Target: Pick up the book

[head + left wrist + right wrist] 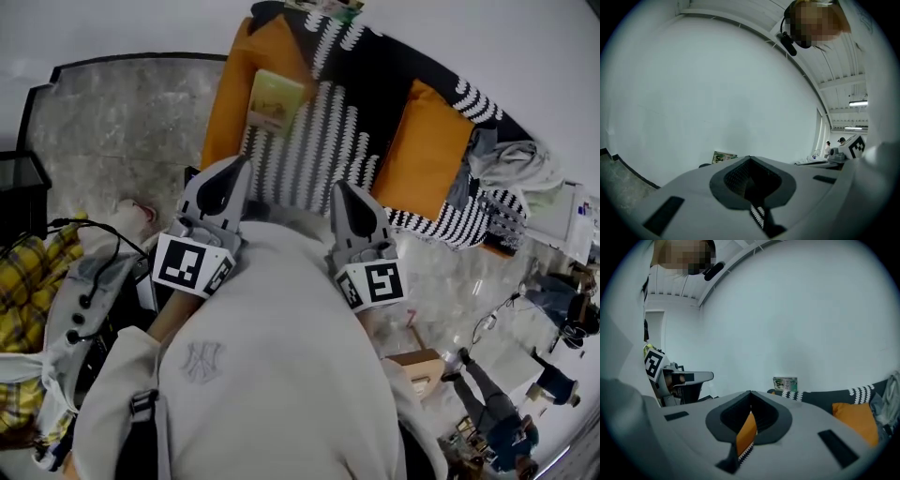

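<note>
The book, pale yellow-green, lies flat on the black-and-white striped sofa cover, beside the long orange cushion. In the head view both grippers are held out in front of my white sweater, short of the sofa. The left gripper is shut and empty, its tip nearest the book. The right gripper is also shut and empty, further right. In the left gripper view the left gripper has its jaws meeting, as does the right gripper in its own view. The jaws hide the book in both gripper views.
A second orange cushion and a heap of grey clothes lie on the sofa's right part. A small colourful picture leans at the wall behind the sofa. Yellow plaid cloth, cables and a black box are at left.
</note>
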A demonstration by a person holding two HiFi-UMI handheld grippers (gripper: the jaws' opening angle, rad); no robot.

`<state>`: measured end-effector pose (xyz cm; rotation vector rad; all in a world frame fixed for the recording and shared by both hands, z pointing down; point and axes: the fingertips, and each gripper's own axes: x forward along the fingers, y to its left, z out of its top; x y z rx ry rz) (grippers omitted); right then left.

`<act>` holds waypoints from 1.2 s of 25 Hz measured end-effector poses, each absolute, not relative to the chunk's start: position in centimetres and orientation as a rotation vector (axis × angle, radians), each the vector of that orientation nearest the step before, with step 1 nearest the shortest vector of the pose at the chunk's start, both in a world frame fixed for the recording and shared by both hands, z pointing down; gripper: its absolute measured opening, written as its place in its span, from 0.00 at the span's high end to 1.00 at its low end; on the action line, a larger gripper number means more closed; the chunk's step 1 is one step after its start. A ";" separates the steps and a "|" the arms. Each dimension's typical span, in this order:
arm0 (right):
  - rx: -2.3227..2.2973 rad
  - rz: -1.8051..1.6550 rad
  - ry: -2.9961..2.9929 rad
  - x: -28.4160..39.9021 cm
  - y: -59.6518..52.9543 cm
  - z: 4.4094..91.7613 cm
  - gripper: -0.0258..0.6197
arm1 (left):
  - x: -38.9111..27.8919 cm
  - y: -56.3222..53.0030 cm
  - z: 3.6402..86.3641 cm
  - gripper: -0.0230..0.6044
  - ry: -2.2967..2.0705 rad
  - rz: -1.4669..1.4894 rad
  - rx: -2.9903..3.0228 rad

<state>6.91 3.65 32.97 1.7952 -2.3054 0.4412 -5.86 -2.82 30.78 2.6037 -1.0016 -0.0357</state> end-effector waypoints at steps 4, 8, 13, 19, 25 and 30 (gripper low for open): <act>1.786 0.457 -2.307 6.1 2.1 33.2 0.93 | -6.4 -4.3 31.5 0.95 -0.992 -0.015 2.587; 1.794 0.501 -2.287 5.0 1.3 33.4 0.93 | -6.8 -5.0 32.1 0.95 -0.965 -0.001 2.545; 1.750 0.521 -2.256 5.0 2.0 34.5 0.93 | -6.7 -4.8 32.8 0.95 -0.934 0.019 2.532; 1.763 0.557 -2.246 4.7 1.7 34.6 0.93 | -6.5 -4.8 33.5 0.95 -0.914 0.038 2.520; 1.731 0.569 -2.263 4.7 1.3 34.8 0.93 | -6.6 -4.8 34.4 0.95 -0.941 0.072 2.518; 1.705 0.575 -2.284 6.0 0.5 34.8 0.93 | -5.8 -5.5 34.3 0.95 -0.989 0.080 2.520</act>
